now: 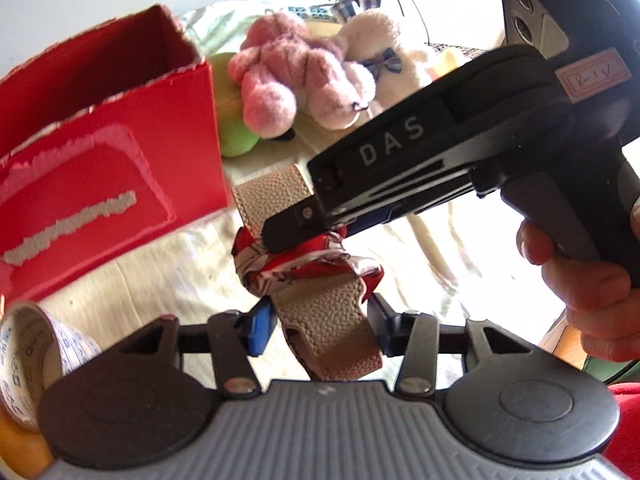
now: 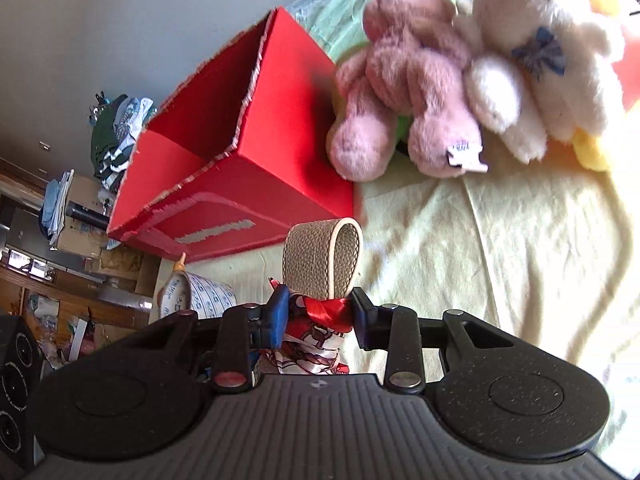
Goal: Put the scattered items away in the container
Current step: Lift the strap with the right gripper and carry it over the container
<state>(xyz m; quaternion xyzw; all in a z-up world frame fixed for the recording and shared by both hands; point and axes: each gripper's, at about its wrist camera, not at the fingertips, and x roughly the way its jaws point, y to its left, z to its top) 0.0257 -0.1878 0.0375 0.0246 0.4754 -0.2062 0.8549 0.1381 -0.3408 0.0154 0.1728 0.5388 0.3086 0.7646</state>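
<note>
We note the pale yellow bed cover (image 2: 500, 240) carrying the open red box (image 2: 248, 140) at far left, with a pink plush (image 2: 404, 76) and a white plush (image 2: 532, 56) lying touching each other just right of it, and a printed tape roll (image 1: 28, 356) near left. Between box and plushes, nearer to us, the beige leather strap (image 1: 328, 320) with its red patterned scarf (image 1: 308, 268) is held up off the cover. Our left gripper (image 1: 320, 326) has its jaws around the strap's near end, though we cannot tell whether the pads press, while our right gripper (image 2: 316, 312) pinches the scarf knot.

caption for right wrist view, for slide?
Right gripper holds the scarf-wrapped beige strap near the open red box.
</note>
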